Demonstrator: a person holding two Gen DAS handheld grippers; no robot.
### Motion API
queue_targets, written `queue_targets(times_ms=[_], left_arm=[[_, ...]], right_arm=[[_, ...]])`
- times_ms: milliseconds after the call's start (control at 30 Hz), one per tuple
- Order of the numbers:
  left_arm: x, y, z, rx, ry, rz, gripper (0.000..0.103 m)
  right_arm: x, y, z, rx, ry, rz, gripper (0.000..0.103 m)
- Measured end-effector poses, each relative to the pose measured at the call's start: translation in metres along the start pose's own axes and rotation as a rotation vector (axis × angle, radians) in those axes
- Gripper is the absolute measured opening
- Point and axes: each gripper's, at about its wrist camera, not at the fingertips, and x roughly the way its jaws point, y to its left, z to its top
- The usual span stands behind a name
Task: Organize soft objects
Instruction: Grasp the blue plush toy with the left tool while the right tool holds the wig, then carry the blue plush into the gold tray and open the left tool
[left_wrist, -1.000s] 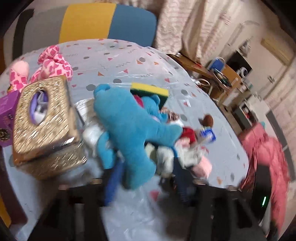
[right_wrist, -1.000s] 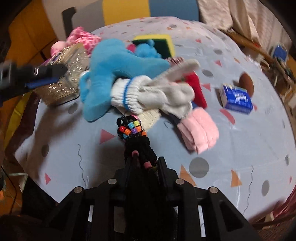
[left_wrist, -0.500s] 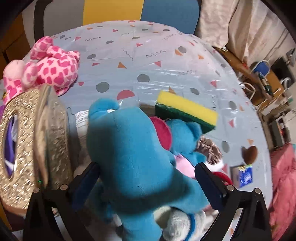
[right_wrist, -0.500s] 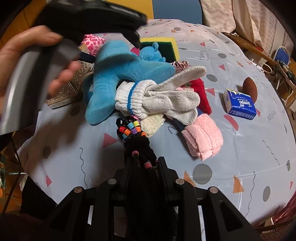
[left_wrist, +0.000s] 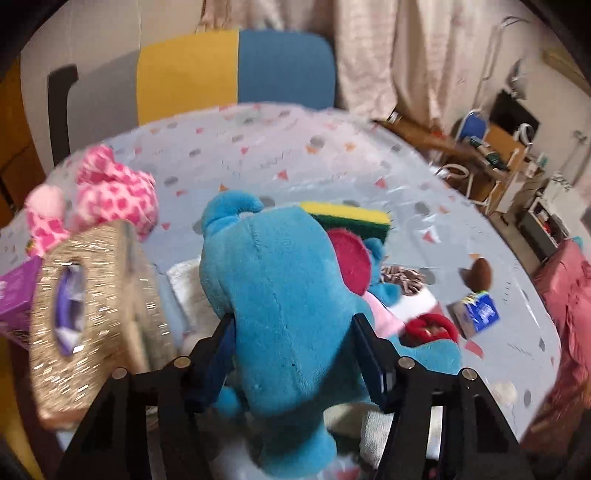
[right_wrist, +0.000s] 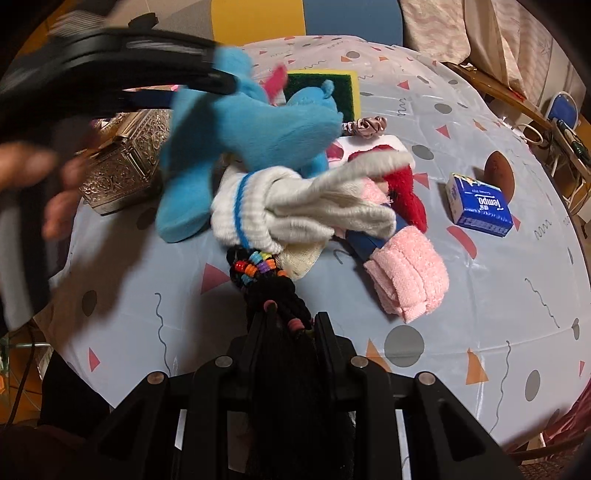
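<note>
While the left gripper (left_wrist: 291, 332) straddles the blue plush toy (left_wrist: 280, 295), its jaws are closing on the toy's body, the pads pressed against both flanks. That toy lies on top of the heap of soft things on the patterned tablecloth (right_wrist: 480, 314), just beside the gold tissue box (left_wrist: 85, 317). Behind the toy sits a yellow-green sponge (left_wrist: 351, 218); the white sock (right_wrist: 295, 206) and the pink rolled cloth (right_wrist: 410, 280) lie in front of it. The right gripper (right_wrist: 291, 317) is clamped tight on a black beaded hair tie (right_wrist: 266, 284), near the sock.
</note>
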Motion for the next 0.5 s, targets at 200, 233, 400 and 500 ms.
queue_targets(times_ms=[200, 233, 400, 500], left_arm=[[-0.068, 0.019, -0.029, -0.003, -0.116, -0.068, 0.06], [-0.079, 0.023, -0.035, 0.0, -0.128, -0.081, 0.06], [-0.114, 0.047, -0.061, -0.044, -0.175, -0.111, 0.055], [-0.134, 0.063, -0.072, -0.082, -0.199, -0.126, 0.039]], right_arm=[[0.006, 0.006, 0.002, -0.037, 0.003, -0.04, 0.025], [0.008, 0.006, 0.001, -0.045, 0.008, -0.053, 0.025], [0.012, 0.01, -0.001, -0.071, 0.004, -0.089, 0.025], [0.012, 0.011, 0.0, -0.077, 0.003, -0.098, 0.025]])
